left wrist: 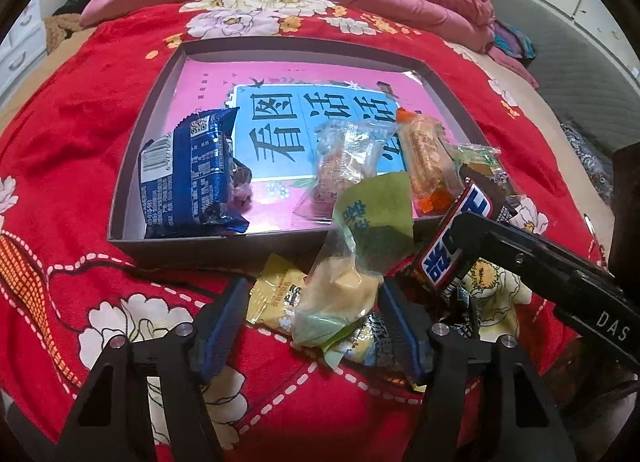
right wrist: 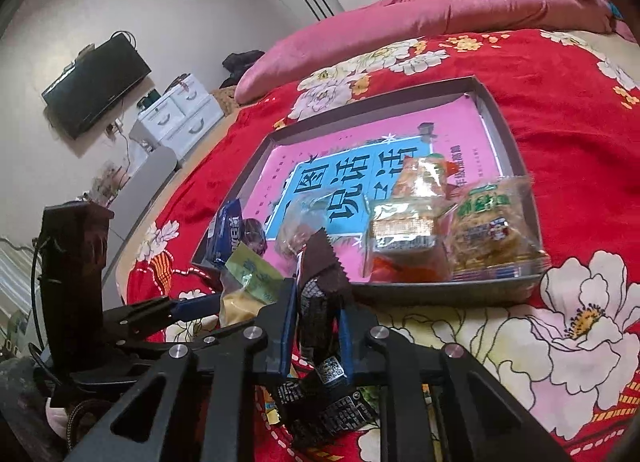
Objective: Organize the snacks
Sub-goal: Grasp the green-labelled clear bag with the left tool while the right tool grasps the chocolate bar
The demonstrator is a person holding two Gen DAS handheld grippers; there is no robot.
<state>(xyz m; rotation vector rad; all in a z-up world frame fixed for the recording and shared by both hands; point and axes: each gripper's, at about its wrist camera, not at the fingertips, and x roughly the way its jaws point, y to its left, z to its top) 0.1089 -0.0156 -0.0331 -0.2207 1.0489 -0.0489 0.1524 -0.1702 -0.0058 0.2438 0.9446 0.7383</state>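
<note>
Nearest, the right gripper [right wrist: 316,326] clenches a dark bar [right wrist: 320,302] over the red blanket [right wrist: 560,149], just short of the box [right wrist: 496,294]. Beside it, the left gripper [left wrist: 316,326] straddles a green-and-yellow packet [left wrist: 344,282]; jaws part-spread, grip uncertain. It looks like a pickup in progress. Farther on, 4 or so snacks lie in the box. Next: lift the bar clear of the rim and place it inside.

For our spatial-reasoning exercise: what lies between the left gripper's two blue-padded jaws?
In the left wrist view, a clear green-and-yellow snack packet stands between them, over a yellow wrapped snack on the red floral bedspread.
</note>
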